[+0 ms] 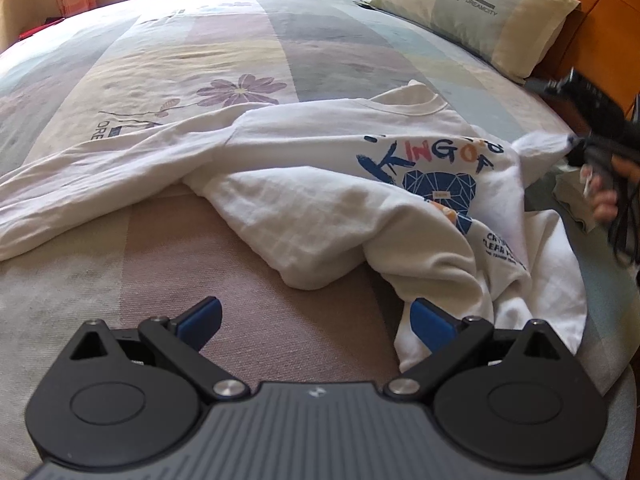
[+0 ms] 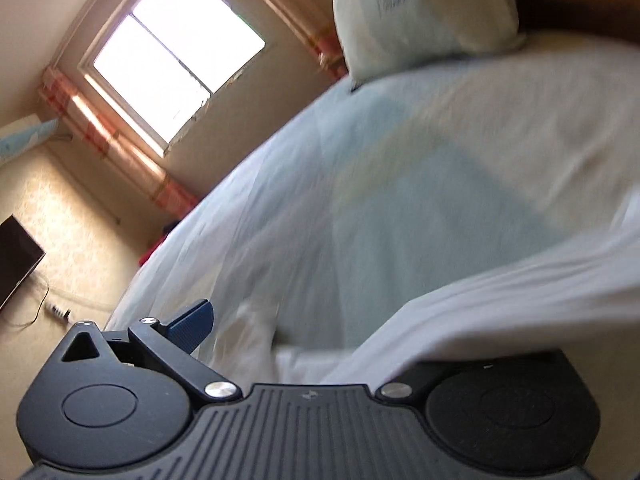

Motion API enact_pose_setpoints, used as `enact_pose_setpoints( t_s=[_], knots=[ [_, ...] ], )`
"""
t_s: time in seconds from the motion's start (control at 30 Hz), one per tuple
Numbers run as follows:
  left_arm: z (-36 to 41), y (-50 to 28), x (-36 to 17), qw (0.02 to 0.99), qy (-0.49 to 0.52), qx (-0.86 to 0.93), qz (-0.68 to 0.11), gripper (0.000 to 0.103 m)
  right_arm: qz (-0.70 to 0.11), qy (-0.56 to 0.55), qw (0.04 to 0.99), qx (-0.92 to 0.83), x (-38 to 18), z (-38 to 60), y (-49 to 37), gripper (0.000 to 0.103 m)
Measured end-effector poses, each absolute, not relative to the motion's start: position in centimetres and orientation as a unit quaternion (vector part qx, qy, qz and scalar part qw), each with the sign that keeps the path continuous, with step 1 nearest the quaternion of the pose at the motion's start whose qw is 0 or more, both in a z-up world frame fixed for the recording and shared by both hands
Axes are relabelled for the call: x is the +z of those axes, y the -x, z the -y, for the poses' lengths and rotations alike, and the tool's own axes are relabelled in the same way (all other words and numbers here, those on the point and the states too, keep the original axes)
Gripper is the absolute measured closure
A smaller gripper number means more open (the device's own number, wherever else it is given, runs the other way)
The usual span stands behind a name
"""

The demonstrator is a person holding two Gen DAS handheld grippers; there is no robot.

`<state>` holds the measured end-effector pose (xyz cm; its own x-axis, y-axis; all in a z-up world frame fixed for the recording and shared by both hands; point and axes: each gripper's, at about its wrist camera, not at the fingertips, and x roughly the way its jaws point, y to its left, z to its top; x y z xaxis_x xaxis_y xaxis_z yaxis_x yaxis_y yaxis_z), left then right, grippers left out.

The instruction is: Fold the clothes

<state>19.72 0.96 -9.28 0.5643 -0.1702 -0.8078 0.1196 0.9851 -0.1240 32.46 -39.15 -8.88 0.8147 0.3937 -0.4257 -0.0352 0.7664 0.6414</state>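
**My two grippers, up close**

My left gripper (image 1: 316,322) has a ribbed grey body, black round housings, silver screws and blue ridged fingers (image 1: 202,318). My right gripper (image 2: 304,332) matches it; beside its silver screws (image 2: 219,390), one blue finger (image 2: 192,326) shows, the other is hidden

A shirt (image 1: 320,168) lies crumpled on the bed (image 1: 180,60), one sleeve stretched toward the left edge and its neckline turned toward the pillow (image 1: 472,12), which rests at the far right against the headboard (image 1: 592,40). The left claw (image 1: 316,320) sits over the near part of the bed, its right finger touching the shirt's near folds. The right claw (image 1: 580,148) is at the shirt's far right end, a hand (image 1: 608,196) just beside it.
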Motion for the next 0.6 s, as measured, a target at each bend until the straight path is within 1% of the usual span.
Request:
enact_pose_setpoints(
  t_s=[0.1, 0.17, 0.3, 0.4, 0.5, 0.6],
  knots=[
    [-0.6, -19.6, -9.3, 0.883, 0.022, -0.085, -0.461, 0.003, -0.304, -0.32, 0.892, 0.096, -8.1, 40.4, -33.5, 0.0],
    [-0.4, -19.6, -9.3, 0.883, 0.021, -0.088, -0.461, 0.003, -0.323, -0.331, 0.88, 0.106, -8.5, 40.5, -33.0, 0.0],
    [-0.1, -19.6, -9.4, 0.883, 0.018, -0.09, -0.46, 0.003, -0.374, -0.356, 0.846, 0.135, -10.9, 38.1, -30.4, 0.0],
    [0.1, -19.5, -9.4, 0.882, 0.018, -0.091, -0.461, 0.003, -0.391, -0.377, 0.823, 0.167, -12.7, 35.5, -28.5, 0.0],
    [0.0, -19.3, -9.5, 0.882, 0.02, -0.092, -0.462, 0.003, -0.372, -0.349, 0.844, 0.167, -12.9, 32.9, -27.5, 0.0],
    [-0.2, -19.1, -9.4, 0.882, 0.023, -0.093, -0.461, 0.003, -0.352, -0.364, 0.846, 0.166, -13.3, 32.8, -28.6, 0.0]
  ],
)
